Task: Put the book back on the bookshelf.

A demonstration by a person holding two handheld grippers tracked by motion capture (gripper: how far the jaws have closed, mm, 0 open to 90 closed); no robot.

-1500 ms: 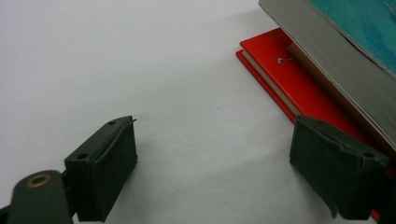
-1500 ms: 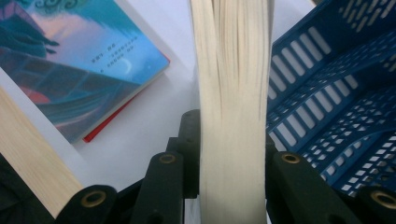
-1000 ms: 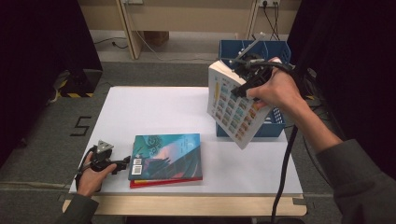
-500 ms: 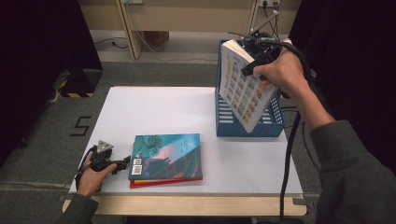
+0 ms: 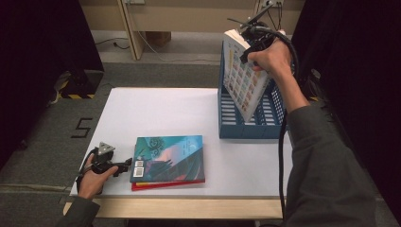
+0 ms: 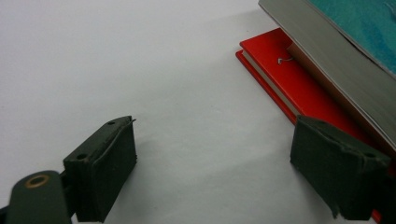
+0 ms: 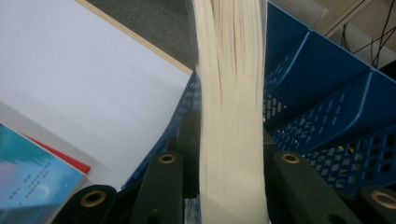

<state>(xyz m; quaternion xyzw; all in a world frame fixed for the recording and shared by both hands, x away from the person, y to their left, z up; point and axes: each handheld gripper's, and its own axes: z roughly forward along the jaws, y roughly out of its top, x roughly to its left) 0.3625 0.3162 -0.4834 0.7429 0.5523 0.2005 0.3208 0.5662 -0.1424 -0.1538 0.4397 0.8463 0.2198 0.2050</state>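
The right claw (image 5: 250, 40) is clamped on the top edge of a thick paperback (image 5: 243, 78), held tilted over the blue file rack (image 5: 246, 127). It looks heavy and floppy, so gripping near the spine should stop sagging. The left claw (image 5: 124, 165) rests wide apart on the surface (image 5: 165, 113) beside stacked books (image 5: 169, 161)

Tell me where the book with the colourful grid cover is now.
In the high view, the grid-cover book is at the far right, held tilted by the right gripper over the blue file rack, above its left end.
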